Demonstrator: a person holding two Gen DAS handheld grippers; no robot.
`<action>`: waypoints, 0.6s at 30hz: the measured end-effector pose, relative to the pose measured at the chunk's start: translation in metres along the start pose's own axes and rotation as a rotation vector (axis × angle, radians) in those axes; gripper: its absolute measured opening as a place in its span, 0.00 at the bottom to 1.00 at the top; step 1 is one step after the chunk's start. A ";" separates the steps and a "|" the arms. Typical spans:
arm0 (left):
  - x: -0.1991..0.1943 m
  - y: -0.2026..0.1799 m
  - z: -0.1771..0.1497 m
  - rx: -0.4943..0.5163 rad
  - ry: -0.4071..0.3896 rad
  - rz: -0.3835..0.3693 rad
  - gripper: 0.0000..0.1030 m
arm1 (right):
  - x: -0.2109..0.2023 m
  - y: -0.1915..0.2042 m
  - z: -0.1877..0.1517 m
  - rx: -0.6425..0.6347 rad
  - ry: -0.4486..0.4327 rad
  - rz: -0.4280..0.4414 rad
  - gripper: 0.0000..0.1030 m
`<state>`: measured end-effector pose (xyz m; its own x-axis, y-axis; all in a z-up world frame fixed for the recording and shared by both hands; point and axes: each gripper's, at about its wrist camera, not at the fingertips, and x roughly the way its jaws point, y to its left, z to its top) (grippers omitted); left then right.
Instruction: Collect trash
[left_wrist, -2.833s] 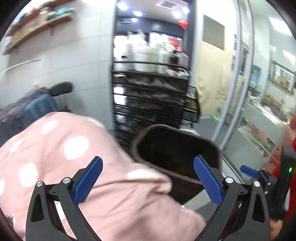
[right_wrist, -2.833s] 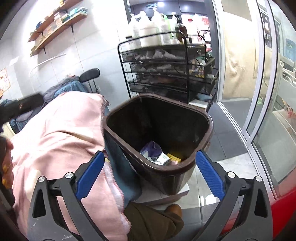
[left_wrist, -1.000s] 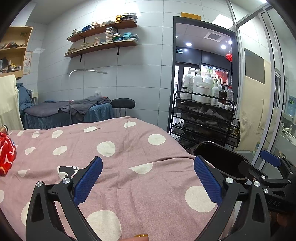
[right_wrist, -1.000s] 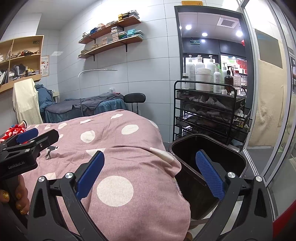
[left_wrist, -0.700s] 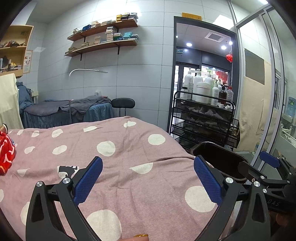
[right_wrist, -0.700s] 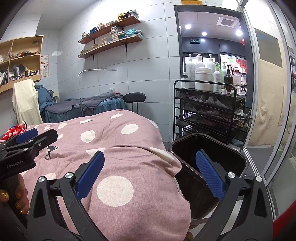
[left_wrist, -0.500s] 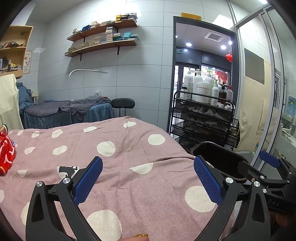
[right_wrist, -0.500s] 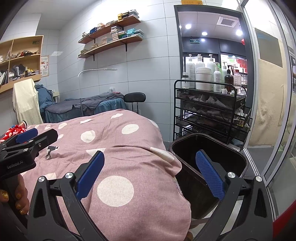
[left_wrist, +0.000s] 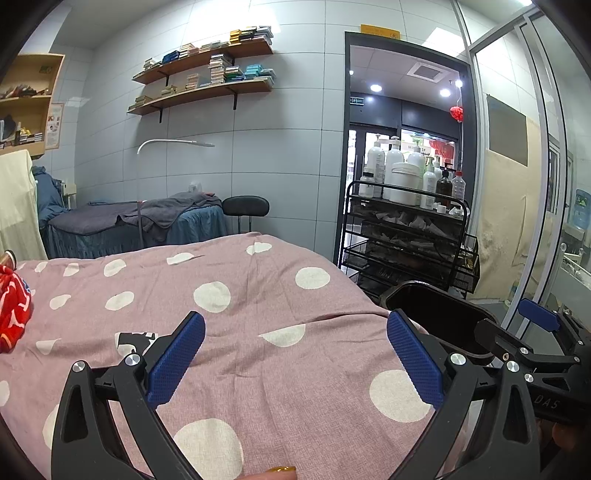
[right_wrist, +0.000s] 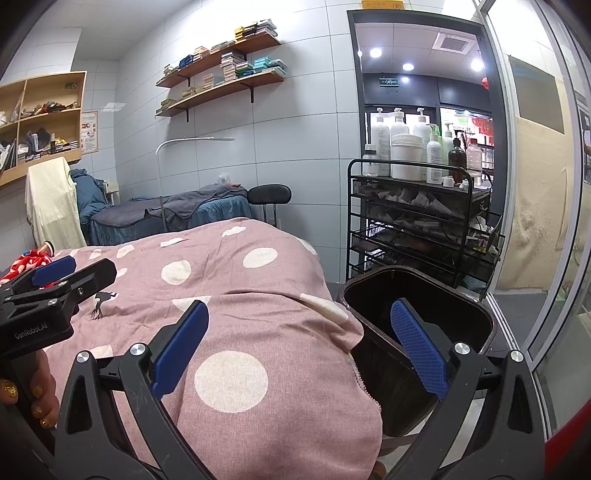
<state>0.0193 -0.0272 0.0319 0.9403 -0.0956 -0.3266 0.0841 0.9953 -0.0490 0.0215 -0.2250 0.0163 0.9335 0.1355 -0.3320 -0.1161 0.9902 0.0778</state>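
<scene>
A dark brown trash bin (right_wrist: 391, 380) stands on the floor off the right end of a bed covered with a pink polka-dot blanket (right_wrist: 236, 288). Its contents are hidden from here. My right gripper (right_wrist: 300, 349) is open and empty, straddling the blanket edge and the bin's near rim. My left gripper (left_wrist: 295, 363) is open and empty above the blanket (left_wrist: 258, 295), with the bin (left_wrist: 443, 317) to its right. A red and white patterned item (left_wrist: 11, 310) lies at the bed's far left, also visible as the red item (right_wrist: 26, 264). Each view catches the other gripper: right gripper (left_wrist: 511, 325), left gripper (right_wrist: 74, 273).
A black wire cart (right_wrist: 421, 229) loaded with white bottles stands behind the bin. A glass partition (right_wrist: 546, 221) runs along the right. A black stool (left_wrist: 245, 205) and a second, blue-draped bed (left_wrist: 140, 221) sit against the tiled wall under book shelves (left_wrist: 207, 85).
Since 2.8 s ago both grippers have lifted and tilted up from looking down at the bin to facing across the bed. Over the last second nothing has visibly moved.
</scene>
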 end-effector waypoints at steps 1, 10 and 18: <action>0.000 0.000 0.000 0.001 0.000 -0.001 0.95 | 0.000 0.000 0.000 0.000 0.001 0.000 0.95; 0.001 0.000 0.000 0.003 0.000 0.001 0.95 | 0.000 0.000 0.000 0.000 0.003 0.001 0.95; 0.000 0.001 0.000 0.001 0.002 -0.001 0.95 | 0.000 0.000 0.000 0.001 0.002 0.002 0.95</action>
<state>0.0197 -0.0265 0.0320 0.9398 -0.0963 -0.3280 0.0851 0.9952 -0.0484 0.0218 -0.2251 0.0160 0.9326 0.1373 -0.3338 -0.1173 0.9899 0.0795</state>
